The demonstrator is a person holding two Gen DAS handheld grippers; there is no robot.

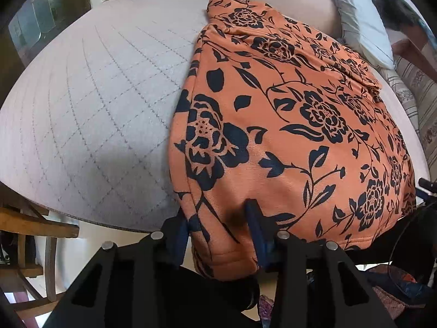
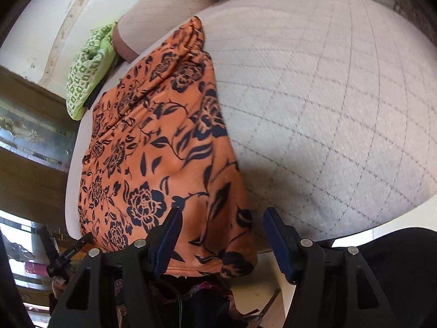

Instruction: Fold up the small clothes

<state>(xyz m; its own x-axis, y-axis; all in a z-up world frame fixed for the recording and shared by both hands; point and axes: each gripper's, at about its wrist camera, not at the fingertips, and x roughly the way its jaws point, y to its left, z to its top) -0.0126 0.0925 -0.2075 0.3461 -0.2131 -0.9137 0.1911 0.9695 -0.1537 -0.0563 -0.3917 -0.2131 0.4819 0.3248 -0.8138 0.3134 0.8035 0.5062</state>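
Item: orange garment, soft knit with black floral print, lying lengthwise on the quilted grey table, near hem overhanging the edge at both tools. Folded narrow already, it appears — crosswise fold judged still to come. Left tool: pads pinching the hem corner. Right tool: spread, straddling the opposite hem corner — not gripping.

A home: quilted table cover, wooden chair, cushions behind.
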